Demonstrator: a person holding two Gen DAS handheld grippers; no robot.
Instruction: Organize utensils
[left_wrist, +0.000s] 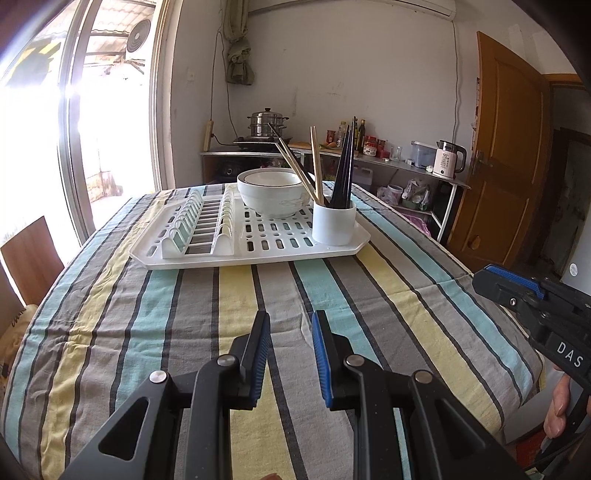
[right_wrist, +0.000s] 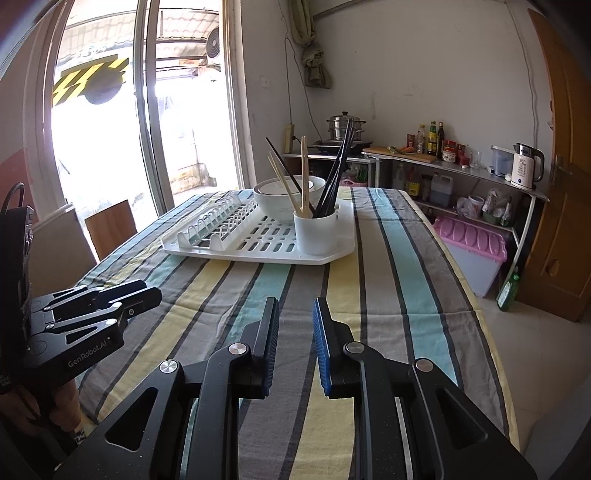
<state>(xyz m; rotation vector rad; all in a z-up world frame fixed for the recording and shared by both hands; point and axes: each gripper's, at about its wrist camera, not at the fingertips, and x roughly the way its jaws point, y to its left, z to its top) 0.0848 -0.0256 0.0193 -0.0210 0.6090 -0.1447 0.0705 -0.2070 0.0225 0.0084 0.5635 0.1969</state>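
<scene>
Both my left gripper (left_wrist: 289, 334) and right gripper (right_wrist: 295, 321) hang empty, jaws parted. Every chopstick (left_wrist: 316, 166) I see stands in the cup (left_wrist: 334, 222) on the rack (left_wrist: 184, 260); sorting looks finished.

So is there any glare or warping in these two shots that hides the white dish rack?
Left wrist view: the glass door is blown out white, but the white plastic dish rack stays readable. Right wrist view: same glare at the door; fisheye bends the frame edges, and the rack is sharp.
</scene>
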